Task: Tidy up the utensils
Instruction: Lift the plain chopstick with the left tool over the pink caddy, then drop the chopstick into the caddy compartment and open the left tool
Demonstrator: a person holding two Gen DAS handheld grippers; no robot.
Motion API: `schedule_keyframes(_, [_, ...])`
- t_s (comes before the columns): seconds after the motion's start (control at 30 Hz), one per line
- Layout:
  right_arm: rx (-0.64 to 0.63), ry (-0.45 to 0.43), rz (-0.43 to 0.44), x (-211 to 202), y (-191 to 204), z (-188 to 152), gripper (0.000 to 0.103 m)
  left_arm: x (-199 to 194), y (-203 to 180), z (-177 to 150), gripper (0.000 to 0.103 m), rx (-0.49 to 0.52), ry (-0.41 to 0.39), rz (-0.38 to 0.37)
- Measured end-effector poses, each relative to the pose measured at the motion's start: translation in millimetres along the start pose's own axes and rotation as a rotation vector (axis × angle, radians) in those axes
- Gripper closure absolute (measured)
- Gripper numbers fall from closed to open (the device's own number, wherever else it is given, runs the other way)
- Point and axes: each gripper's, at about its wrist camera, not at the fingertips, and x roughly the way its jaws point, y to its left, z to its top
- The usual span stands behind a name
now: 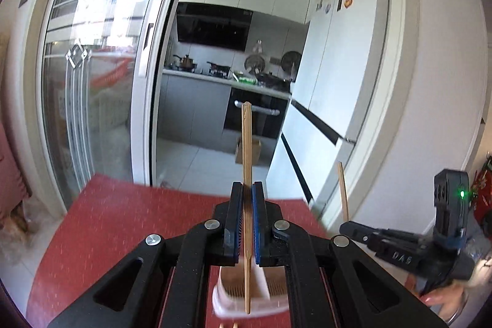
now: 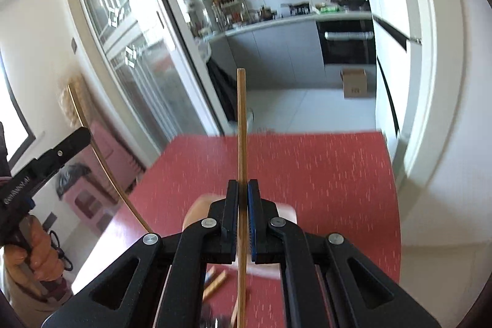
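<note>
The left gripper [image 1: 248,195] is closed on a single chopstick [image 1: 247,143], which is held near upright and runs from twelve o'clock above the jaws to six o'clock below them; the step in hand is judged to be the carrying of chopsticks to the pale holder [image 1: 246,294]; it is done well if each stick is kept vertical and its lower tip is centred over the opening before release; the holder is seen at six o'clock beneath the jaws on the red table [image 1: 138,223], and its slatted inside appears otherwise empty, though blur hides much; the right gripper [image 2: 243,192] is likewise clamped on a second chopstick [image 2: 241,125]; loose sticks [image 2: 216,283] are left lying at seven o'clock.
</note>
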Motion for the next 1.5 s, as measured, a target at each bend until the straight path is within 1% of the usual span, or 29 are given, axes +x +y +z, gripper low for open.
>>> schedule_keyframes(0.1, [0.000,-0.068,0.000,12,1,13,0.097,18,0,7,0.068,0.002,-0.013,0.013])
schedule_keyframes(0.23, [-0.040,-0.146,-0.009,30,7,16,0.097,47,0,0,0.068,-0.004,-0.016,0.024])
schedule_keyframes(0.37, [-0.097,-0.217,-0.029,52,15,11,0.097,71,2,-19,0.068,0.001,-0.005,0.039])
schedule_keyframes(0.47, [-0.135,-0.238,-0.046,68,20,1,0.097,85,3,-34,0.068,0.007,0.016,0.046])
schedule_keyframes(0.67, [-0.173,-0.227,-0.094,90,16,-30,0.097,104,7,-63,0.068,0.004,0.073,0.063])
schedule_keyframes(0.87, [-0.224,-0.217,-0.114,98,13,-54,0.097,110,7,-79,0.068,0.015,0.113,0.079])
schedule_keyframes(1.2, [-0.216,-0.142,-0.112,108,9,-62,0.097,103,-4,-94,0.067,0.120,0.096,0.155])
schedule_keyframes(1.3, [-0.200,-0.115,-0.105,109,8,-62,0.096,100,-2,-96,0.067,0.129,0.090,0.169])
schedule_keyframes(1.37, [-0.186,-0.097,-0.099,109,5,-62,0.095,99,1,-94,0.067,0.116,0.097,0.169])
schedule_keyframes(1.4, [-0.181,-0.092,-0.098,109,5,-61,0.092,99,3,-93,0.067,0.109,0.104,0.168])
schedule_keyframes(1.47, [-0.170,-0.087,-0.099,106,3,-60,0.083,98,4,-92,0.067,0.109,0.108,0.174])
schedule_keyframes(1.5, [-0.163,-0.087,-0.097,104,3,-61,0.074,98,4,-92,0.067,0.111,0.108,0.175])
